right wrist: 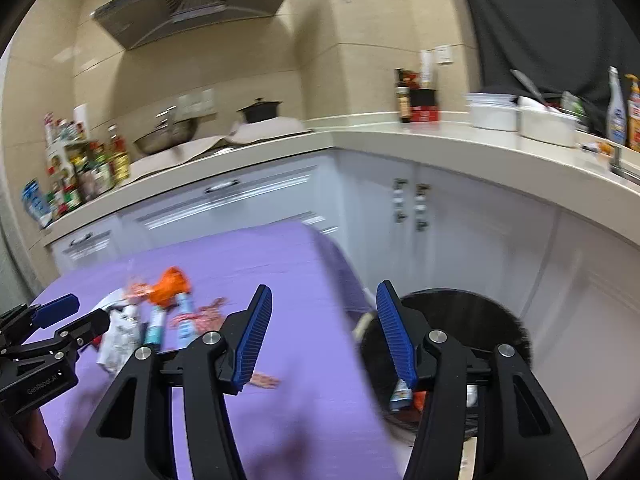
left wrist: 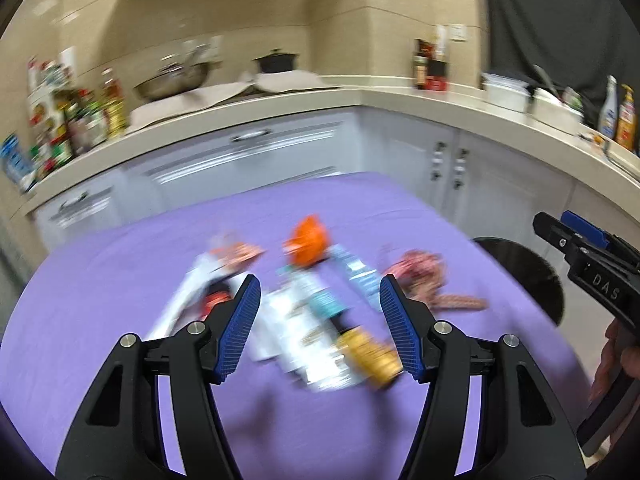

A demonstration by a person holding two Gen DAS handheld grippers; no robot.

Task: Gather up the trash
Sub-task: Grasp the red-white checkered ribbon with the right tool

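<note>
A blurred heap of trash lies on the purple tablecloth (left wrist: 100,280): an orange wrapper (left wrist: 306,242), white wrappers (left wrist: 188,296), a teal packet (left wrist: 326,300), a gold item (left wrist: 372,354) and a red-pink wrapper (left wrist: 420,272). My left gripper (left wrist: 319,284) hovers open above the heap, holding nothing. My right gripper (right wrist: 324,288) is open and empty over the table's right edge, beside the black bin (right wrist: 480,312). A pale blurred scrap (right wrist: 362,326) shows at the bin's rim. Trash (right wrist: 402,394) lies inside the bin. Each gripper appears in the other's view: the right gripper (left wrist: 554,220), the left gripper (right wrist: 90,312).
White kitchen cabinets (right wrist: 400,208) and an L-shaped counter (left wrist: 400,100) stand behind the table, with bottles (left wrist: 80,120), a wok, a black pot (left wrist: 276,60) and white tubs (right wrist: 520,118). A small red wrapper (right wrist: 264,380) lies on the cloth near my right gripper. A hand (left wrist: 616,356) holds the right gripper.
</note>
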